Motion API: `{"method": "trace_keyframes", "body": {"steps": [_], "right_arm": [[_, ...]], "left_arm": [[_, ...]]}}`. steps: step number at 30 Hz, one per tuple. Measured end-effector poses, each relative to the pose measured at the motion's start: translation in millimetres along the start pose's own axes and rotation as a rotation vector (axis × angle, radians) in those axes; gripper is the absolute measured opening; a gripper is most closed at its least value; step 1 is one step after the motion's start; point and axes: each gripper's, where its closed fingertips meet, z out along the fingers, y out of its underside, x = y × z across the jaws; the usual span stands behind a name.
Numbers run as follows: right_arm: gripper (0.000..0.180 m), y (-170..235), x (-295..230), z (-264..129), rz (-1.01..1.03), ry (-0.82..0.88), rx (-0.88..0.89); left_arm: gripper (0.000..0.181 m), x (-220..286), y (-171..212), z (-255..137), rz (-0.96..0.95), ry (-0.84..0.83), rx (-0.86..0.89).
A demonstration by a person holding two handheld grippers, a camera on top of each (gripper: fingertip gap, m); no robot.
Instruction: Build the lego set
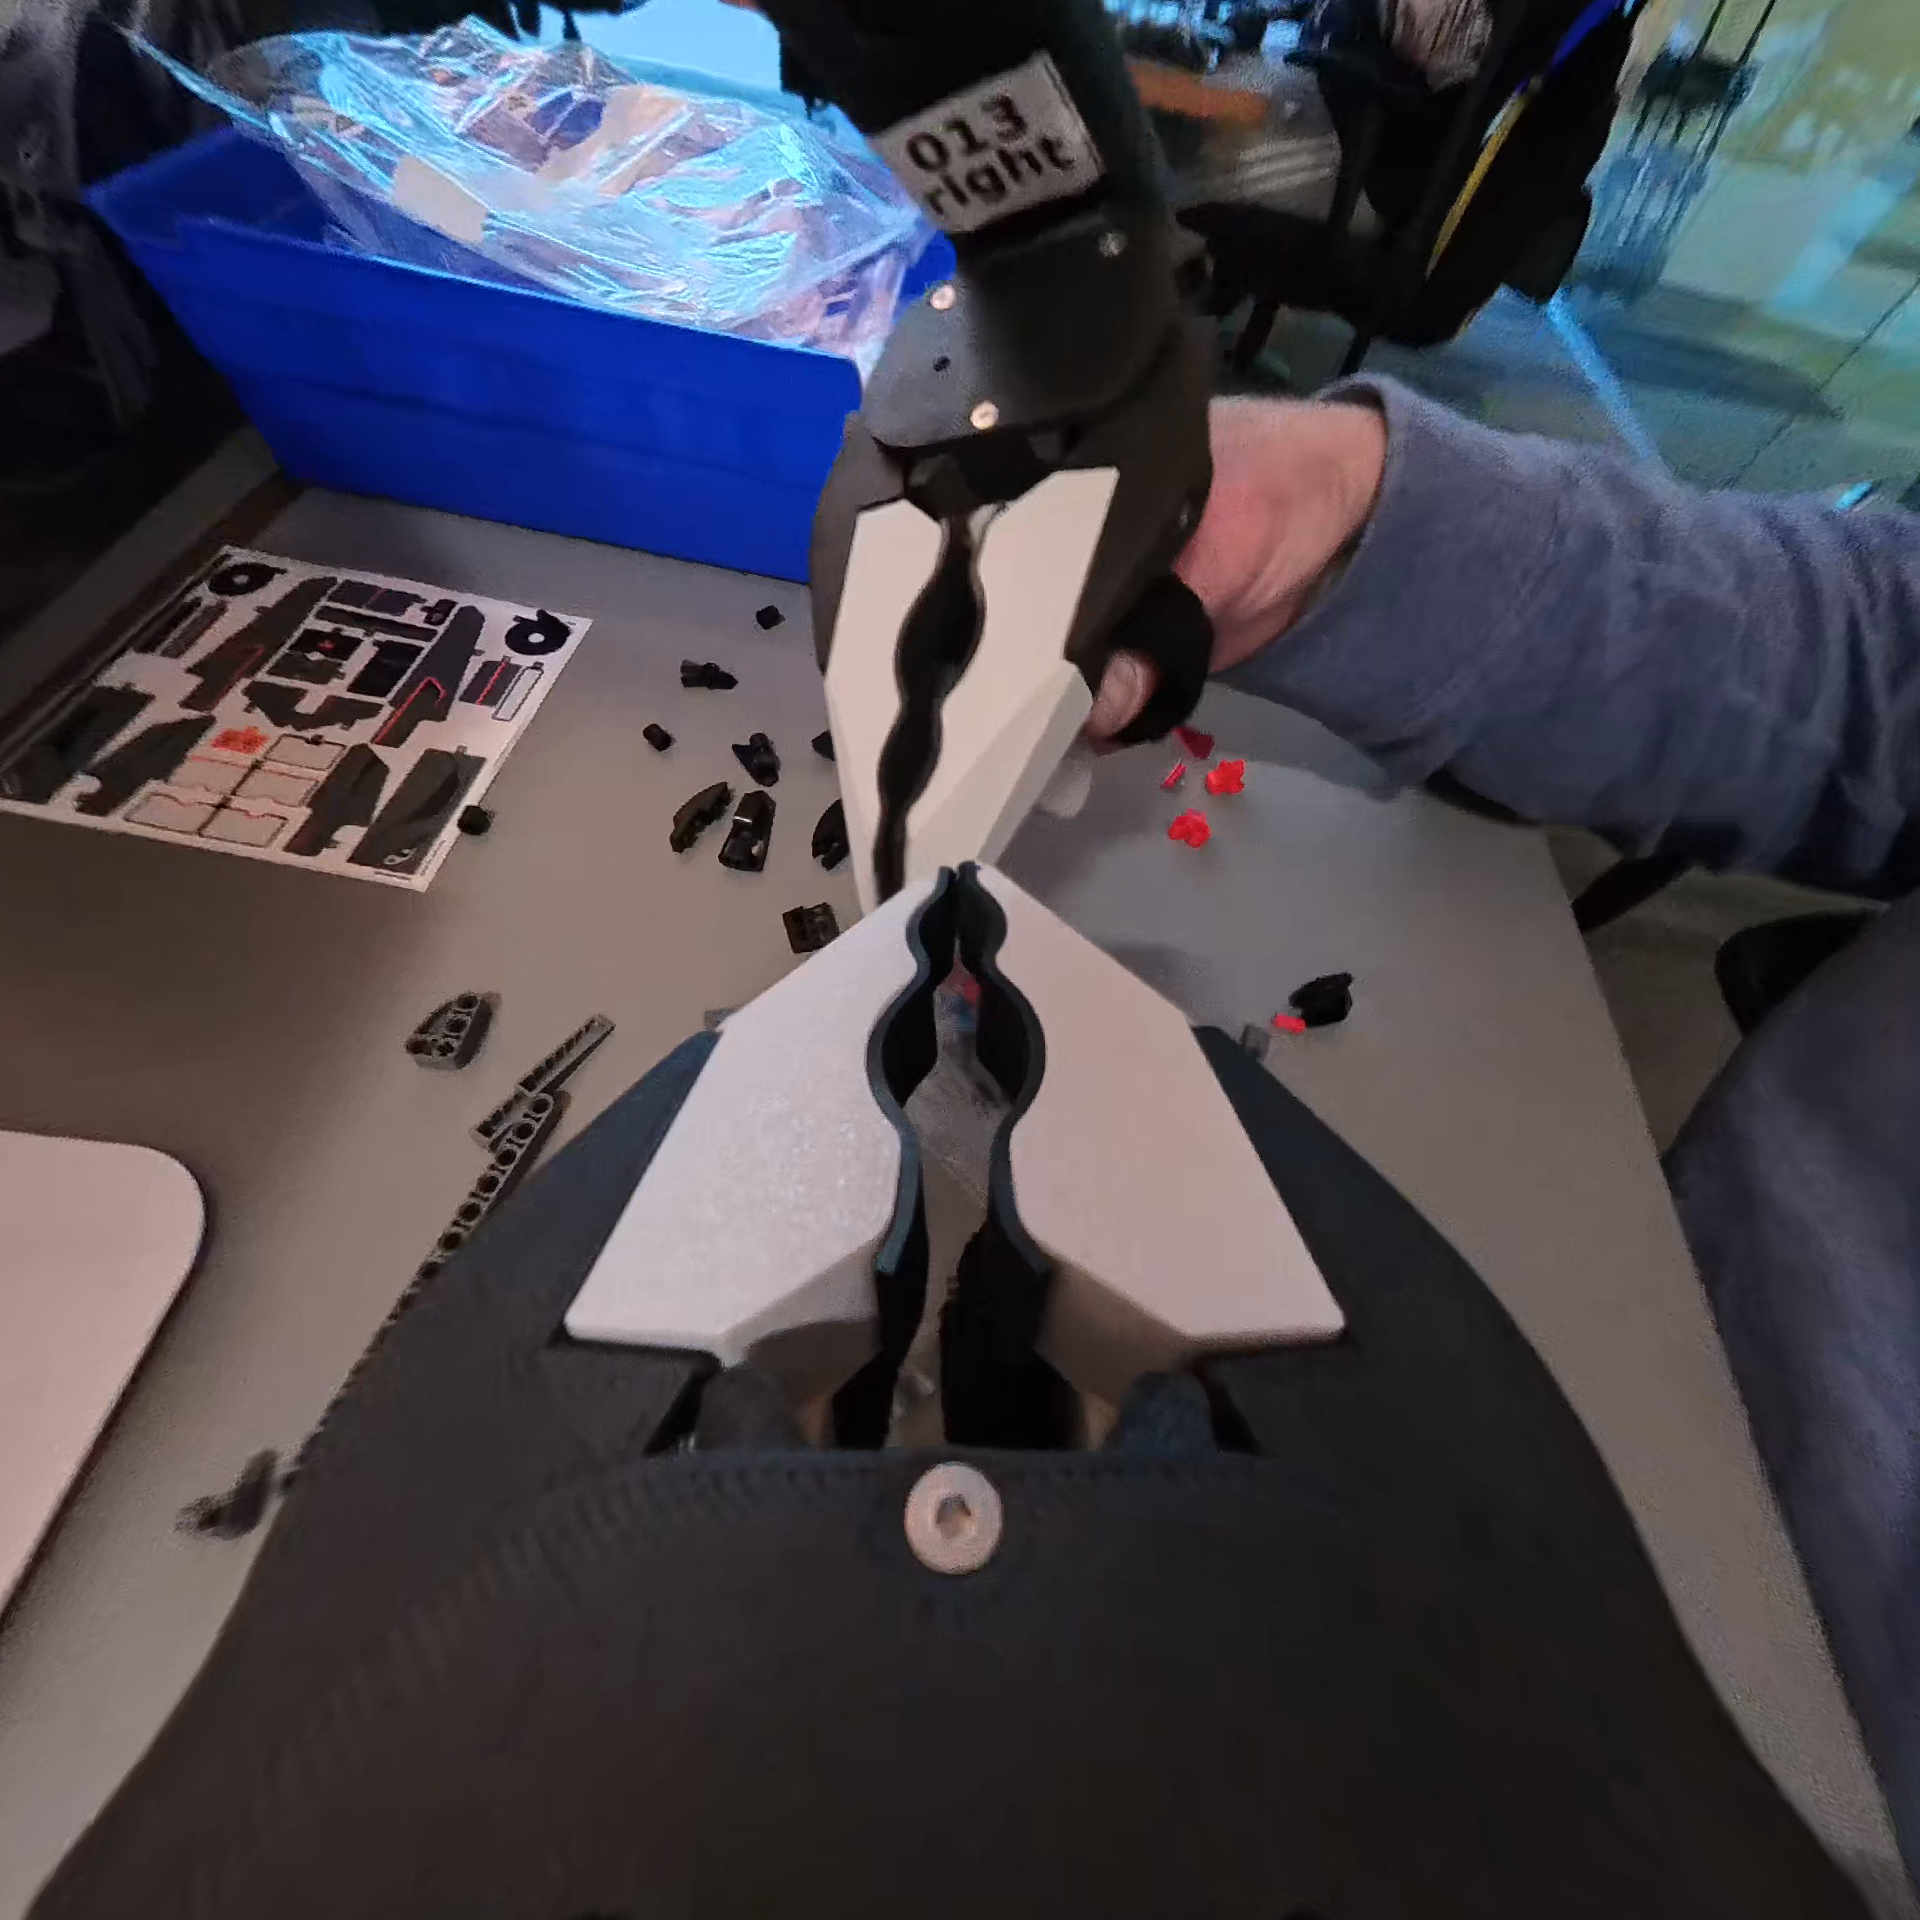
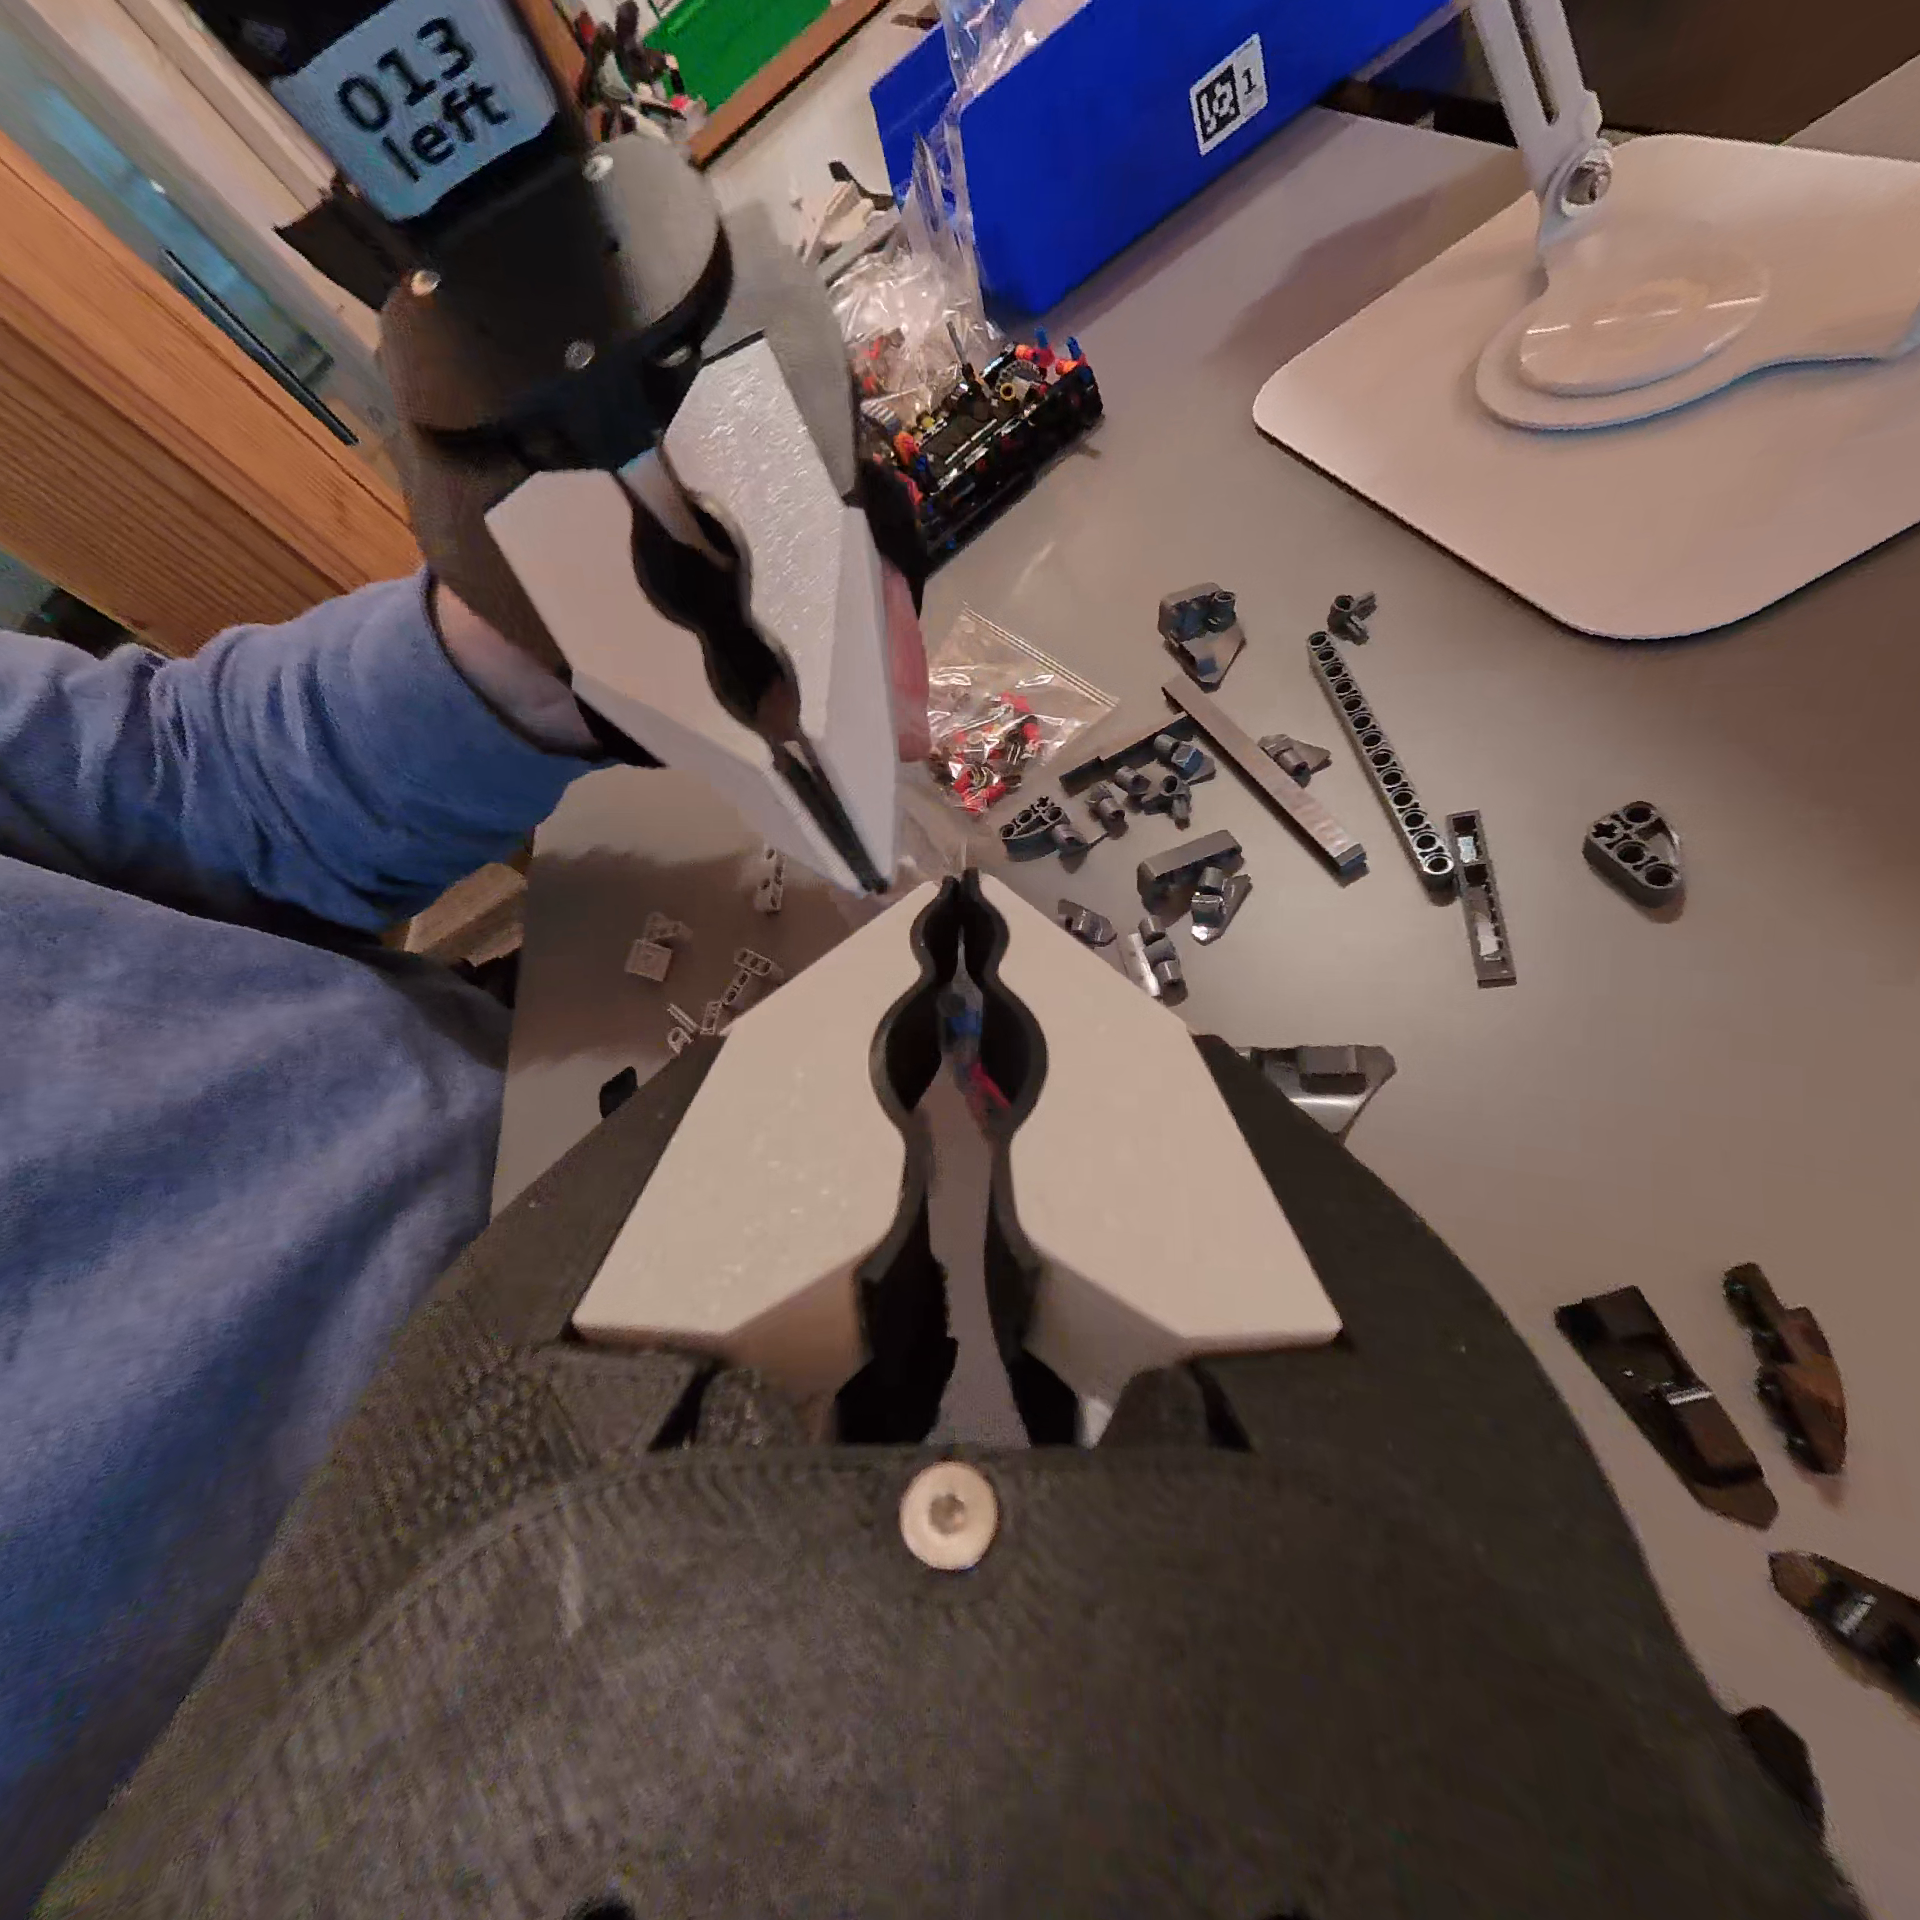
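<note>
Both grippers meet tip to tip over the grey table (image 1: 1351,1143). My left gripper (image 1: 961,878) is shut; it also shows in the right wrist view (image 2: 873,883), coming down from the upper left. My right gripper (image 2: 961,883) is shut too, and in the left wrist view (image 1: 883,883) it comes down from above. A small clear bag (image 2: 966,1039) with red and blue bits shows through the gap under the fingers, seemingly pinched at its edge by both. Loose grey Lego pieces (image 2: 1174,790) and a long holed beam (image 2: 1377,748) lie just beyond.
A blue bin (image 1: 499,416) with plastic bags stands at the back. A sticker sheet (image 1: 281,717), black pieces (image 1: 748,821) and red pieces (image 1: 1195,800) lie nearby. A partly built black model (image 2: 977,436), another clear bag (image 2: 1008,717), a monitor stand base (image 2: 1610,416) and dark panels (image 2: 1662,1392) are around. Left and right tips are no more than a few centimetres apart.
</note>
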Motion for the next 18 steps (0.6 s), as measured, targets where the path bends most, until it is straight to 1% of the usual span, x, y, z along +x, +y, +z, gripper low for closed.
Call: {"method": "trace_keyframes", "body": {"steps": [5,7,9,18], "right_arm": [[0.0,-3,-1,-3,0.058,0.002,0.015],[0.0,-3,7,-7,0.073,0.043,0.022],[0.0,-7,8,-13,0.091,0.029,0.057],[0.0,-5,18,-21,0.091,0.101,0.053]], "left_arm": [[0.0,7,5,1,0.211,-0.11,-0.09],[0.0,15,4,1,0.263,-0.106,-0.098],[0.0,12,9,-1,0.298,-0.146,-0.145],[0.0,16,25,-13,0.26,-0.127,-0.193]]}}
